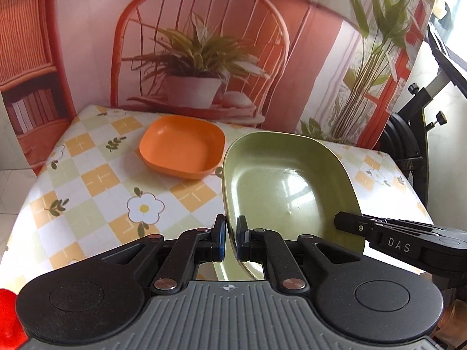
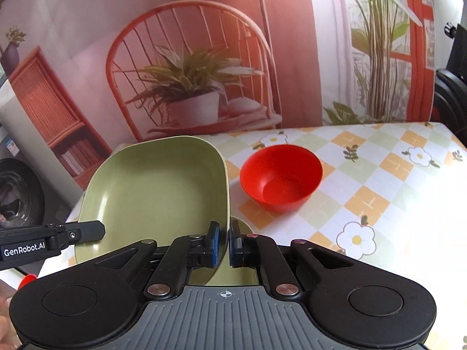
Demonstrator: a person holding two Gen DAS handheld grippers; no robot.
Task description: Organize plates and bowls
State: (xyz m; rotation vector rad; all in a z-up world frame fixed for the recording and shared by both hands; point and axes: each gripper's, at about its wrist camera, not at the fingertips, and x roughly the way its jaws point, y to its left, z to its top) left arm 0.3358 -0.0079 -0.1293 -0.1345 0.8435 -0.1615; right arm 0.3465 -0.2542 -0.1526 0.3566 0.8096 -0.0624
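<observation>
Left wrist view shows the left gripper point(image 1: 230, 237) with its blue-padded fingers point(image 1: 219, 239) closed down to a narrow gap on the near left rim of a green plate point(image 1: 289, 186), which is tilted up off the worktop point(image 1: 96, 175). At the green plate's opposite edge, the right gripper point(image 1: 340, 221) comes in from the side. Just beyond the green plate's left corner, an orange plate point(image 1: 182, 150) rests flat on the checked, flower-print cloth, apart from the green one.

From the right wrist view, the right gripper point(image 2: 228, 243) has its fingers point(image 2: 214, 243) nearly together, pinching the green plate's point(image 2: 157, 186) right rim, while the left gripper point(image 2: 100, 229) reaches the plate's lower left edge. To the right of the green plate, close by but not touching, a red bowl point(image 2: 281, 176) sits upright on the worktop point(image 2: 379, 192). Behind the green plate hangs a printed backdrop point(image 2: 186, 87) of a chair and potted plant.
</observation>
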